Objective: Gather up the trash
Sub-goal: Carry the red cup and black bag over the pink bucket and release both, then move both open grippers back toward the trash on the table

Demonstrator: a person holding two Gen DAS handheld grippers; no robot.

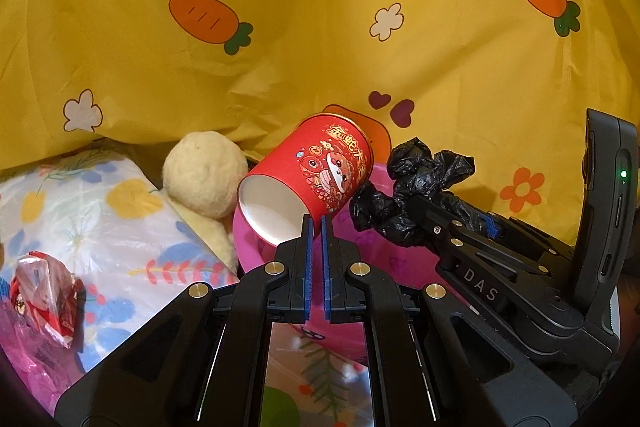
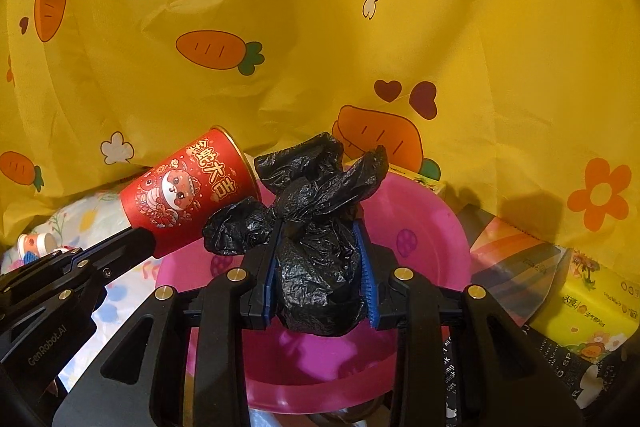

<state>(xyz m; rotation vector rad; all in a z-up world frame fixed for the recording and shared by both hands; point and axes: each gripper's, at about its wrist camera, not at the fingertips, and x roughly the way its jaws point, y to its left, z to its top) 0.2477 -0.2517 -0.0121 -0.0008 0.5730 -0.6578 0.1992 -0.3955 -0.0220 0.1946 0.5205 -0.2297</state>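
Observation:
A red paper cup (image 1: 312,171) with a cartoon print hangs tilted, its open mouth towards the camera. My left gripper (image 1: 317,225) is shut on the cup's rim. In the right wrist view the same cup (image 2: 188,195) sits at the tip of the left gripper (image 2: 140,241), over the left rim of a pink basin (image 2: 432,227). My right gripper (image 2: 320,227) is shut on a crumpled black plastic bag (image 2: 316,267) above the basin's middle. In the left wrist view the black bag (image 1: 416,183) and the right gripper (image 1: 404,211) are just right of the cup, over the pink basin (image 1: 256,247).
A yellow cloth with carrots (image 1: 320,27) hangs behind everything. A beige plush ball (image 1: 204,175), a floral cushion (image 1: 104,227) and a crumpled red-and-white wrapper (image 1: 44,291) lie to the left. A yellow tissue pack (image 2: 580,307) and a small white bottle (image 2: 36,241) flank the basin.

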